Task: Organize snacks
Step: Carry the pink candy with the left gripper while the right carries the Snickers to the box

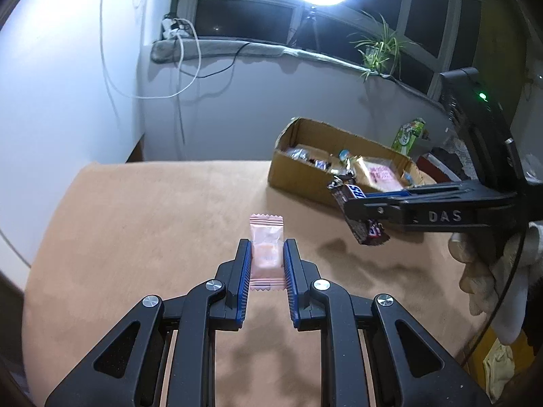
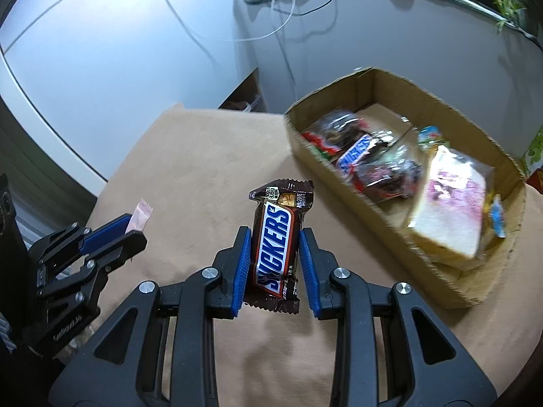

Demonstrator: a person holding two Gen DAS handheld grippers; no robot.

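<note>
Two snacks are held at once, one per gripper. Left gripper (image 1: 267,257) is closed on a pink sachet (image 1: 266,249), pinched across its mid-width, crimped ends sticking out front and back; it is carried above the tan table (image 1: 135,224), not resting on it. Right gripper (image 2: 275,251) is clamped on a Snickers bar (image 2: 276,237), pads on the long sides, label up, top crimp free beyond the fingertips.

Handling, judged: both items light. Sachet looks soft, thin film, contents prob. crushable, so a gentle squeeze is advised; crimp ends too flimsy to grip. Bar is firmer w/ glossy wrapper, likely slippery; a mid-body hold as now seems best, though the lower part hangs loose below the pads per left wrist view.

Cardboard box (image 2: 383,203) sits ahead-right of the right gripper, near the table's far right part. Already inside: another Snickers (image 2: 356,151), dark wrapped sweets (image 2: 383,173), a bagged bread slice (image 2: 451,203). Box is fairly full; open floor is seen mainly at the far back wall. Near rim has to be cleared before release.

Table surface betw. grippers and box is unobstructed. Table's left edge drops off close to the left gripper. Grippers are near each other, not touching; crossing paths over the box could clash.
</note>
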